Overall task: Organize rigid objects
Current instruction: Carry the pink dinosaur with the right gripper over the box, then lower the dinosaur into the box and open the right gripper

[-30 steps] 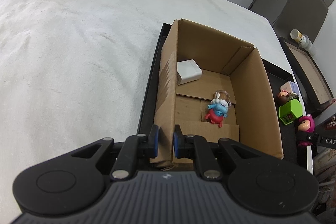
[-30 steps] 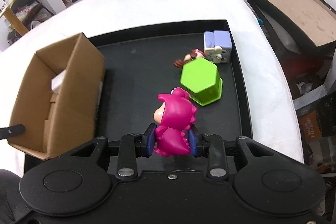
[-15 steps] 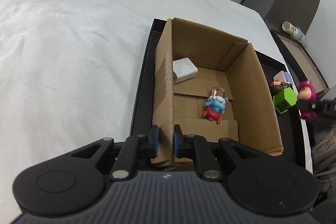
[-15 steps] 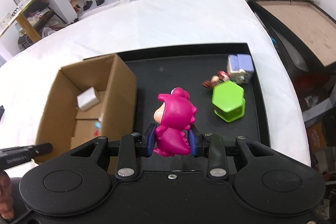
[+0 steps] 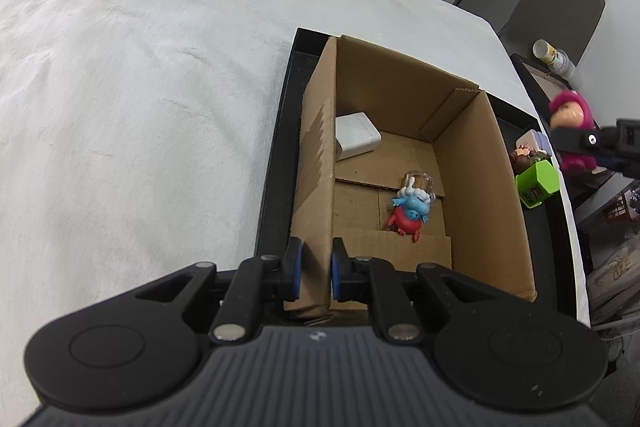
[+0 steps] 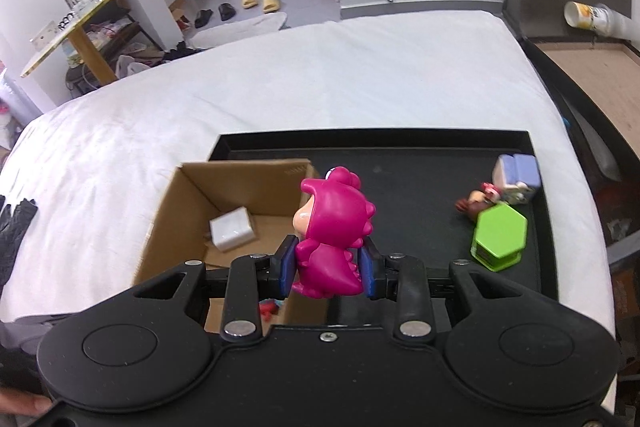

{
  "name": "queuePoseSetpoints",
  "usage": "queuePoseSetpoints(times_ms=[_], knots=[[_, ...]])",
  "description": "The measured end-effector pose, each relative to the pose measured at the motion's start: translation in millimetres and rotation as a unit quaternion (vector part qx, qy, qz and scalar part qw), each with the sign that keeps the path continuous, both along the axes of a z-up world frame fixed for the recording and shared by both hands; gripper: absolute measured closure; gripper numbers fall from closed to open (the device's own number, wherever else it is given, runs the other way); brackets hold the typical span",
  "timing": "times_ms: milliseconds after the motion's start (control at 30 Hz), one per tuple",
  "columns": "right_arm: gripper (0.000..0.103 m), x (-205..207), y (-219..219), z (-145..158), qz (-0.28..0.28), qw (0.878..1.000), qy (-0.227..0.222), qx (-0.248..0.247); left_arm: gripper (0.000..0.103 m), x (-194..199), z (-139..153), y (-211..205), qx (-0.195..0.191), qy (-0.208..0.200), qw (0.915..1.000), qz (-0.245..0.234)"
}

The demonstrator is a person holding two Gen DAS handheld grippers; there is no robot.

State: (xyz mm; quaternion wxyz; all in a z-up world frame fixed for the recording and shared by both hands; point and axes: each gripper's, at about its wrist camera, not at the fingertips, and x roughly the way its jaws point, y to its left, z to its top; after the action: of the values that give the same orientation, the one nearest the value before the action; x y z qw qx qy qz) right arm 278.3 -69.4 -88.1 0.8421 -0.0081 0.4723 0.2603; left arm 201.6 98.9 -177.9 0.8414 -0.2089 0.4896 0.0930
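Right hand-held gripper [image 6: 327, 269] clamps pink dinosaur figure [image 6: 332, 235]; only left view shows left hand-held gripper [image 5: 316, 269] pinching box wall [image 5: 316, 163].

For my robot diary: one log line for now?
left gripper: shut on box wall | right gripper: shut on pink dino, above tray

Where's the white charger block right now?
The white charger block lies inside the cardboard box, in its far left corner against the left wall in the left wrist view, beyond the blue and red figurine.
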Motion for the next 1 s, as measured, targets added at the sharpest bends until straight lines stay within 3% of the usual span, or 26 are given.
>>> queuePoseSetpoints(times_ms=[800,933,1000], knots=[[0.071,-2,82,-24,0.052,0.997,0.004,-0.051,0.089,0,-5,9,-0.020,0.002,0.9998,0.005],[0.059,1,78,-27,0.041,0.998,0.002,-0.054,0.089,0,-6,10,-0.022,0.001,0.9997,0.006],[0.058,1,72,-25,0.039,0.998,0.004,-0.045,0.089,-1,-7,10,-0.021,0.001,0.9998,0.007]])
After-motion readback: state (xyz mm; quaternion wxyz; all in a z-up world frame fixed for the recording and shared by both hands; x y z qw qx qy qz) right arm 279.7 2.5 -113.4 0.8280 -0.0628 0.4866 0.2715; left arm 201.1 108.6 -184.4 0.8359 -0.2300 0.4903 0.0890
